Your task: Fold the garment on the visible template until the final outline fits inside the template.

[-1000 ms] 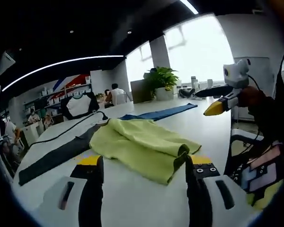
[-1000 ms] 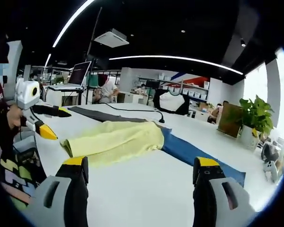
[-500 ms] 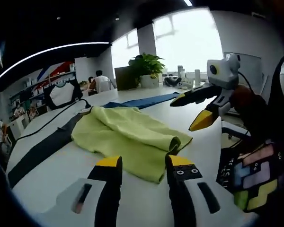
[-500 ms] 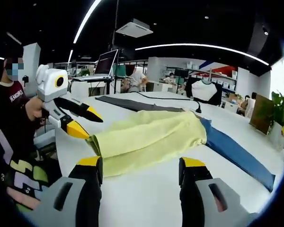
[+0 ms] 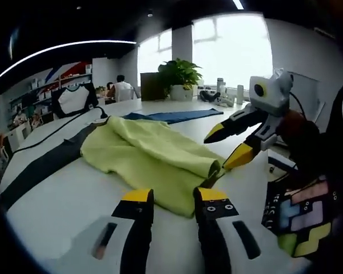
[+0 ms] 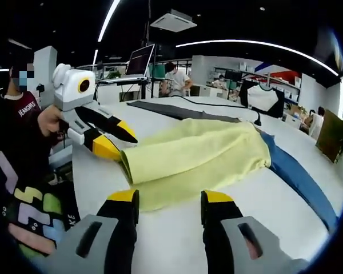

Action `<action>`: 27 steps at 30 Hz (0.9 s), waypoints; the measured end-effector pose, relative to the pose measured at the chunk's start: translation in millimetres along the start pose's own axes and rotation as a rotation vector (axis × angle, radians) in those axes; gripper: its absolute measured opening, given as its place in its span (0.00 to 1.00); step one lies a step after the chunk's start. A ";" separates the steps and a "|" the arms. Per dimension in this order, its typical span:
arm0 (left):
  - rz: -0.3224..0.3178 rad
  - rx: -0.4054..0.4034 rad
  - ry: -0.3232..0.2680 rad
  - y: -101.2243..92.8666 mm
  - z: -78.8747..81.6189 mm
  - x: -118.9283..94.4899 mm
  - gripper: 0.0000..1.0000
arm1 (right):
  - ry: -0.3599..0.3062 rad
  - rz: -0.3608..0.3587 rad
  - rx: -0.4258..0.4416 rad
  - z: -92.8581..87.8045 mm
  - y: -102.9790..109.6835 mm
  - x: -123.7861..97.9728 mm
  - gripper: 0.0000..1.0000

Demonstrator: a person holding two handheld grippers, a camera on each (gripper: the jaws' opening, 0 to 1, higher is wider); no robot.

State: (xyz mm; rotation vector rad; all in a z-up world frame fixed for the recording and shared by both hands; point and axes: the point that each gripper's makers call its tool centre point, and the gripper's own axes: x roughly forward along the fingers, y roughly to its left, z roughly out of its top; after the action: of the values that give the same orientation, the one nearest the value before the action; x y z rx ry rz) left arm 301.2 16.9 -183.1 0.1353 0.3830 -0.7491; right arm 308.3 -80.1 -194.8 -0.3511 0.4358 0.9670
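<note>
Left gripper view: the left gripper (image 5: 173,198) hovers just above the white surface (image 5: 57,197) with its yellow-tipped jaws a narrow gap apart, nothing between them, pointing at the near edge of the yellow-green garment (image 5: 146,160). The garment lies folded over on the surface, a rolled fold along its right side. Under its far end a blue strip (image 5: 174,115) runs away toward a potted plant (image 5: 179,77), and a dark grey strip (image 5: 43,165) runs off to the left. The right gripper (image 5: 228,145) comes in from the right, jaws apart, its lower tip at the garment's corner.

Right gripper view: the right gripper (image 6: 168,201) has its jaws slightly apart and empty, just short of the garment's (image 6: 191,157) near edge. The left gripper (image 6: 117,140) enters from the left, jaws apart, at the garment's left end.
</note>
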 end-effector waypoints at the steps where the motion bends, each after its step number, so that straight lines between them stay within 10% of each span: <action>1: 0.002 -0.005 0.006 0.2 -1.2 0.8 0.27 | -0.029 0.003 0.015 4.7 0.5 -0.2 0.40; 27: 0.142 0.012 -0.003 19.6 -4.8 -1.1 0.06 | -0.082 -0.061 0.114 1.6 -17.9 2.7 0.01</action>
State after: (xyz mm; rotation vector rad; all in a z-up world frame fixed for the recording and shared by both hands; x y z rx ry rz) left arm 312.6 33.1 -187.3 0.1707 0.3620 -0.6115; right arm 325.1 -86.8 -193.1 -0.2199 0.4009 0.8899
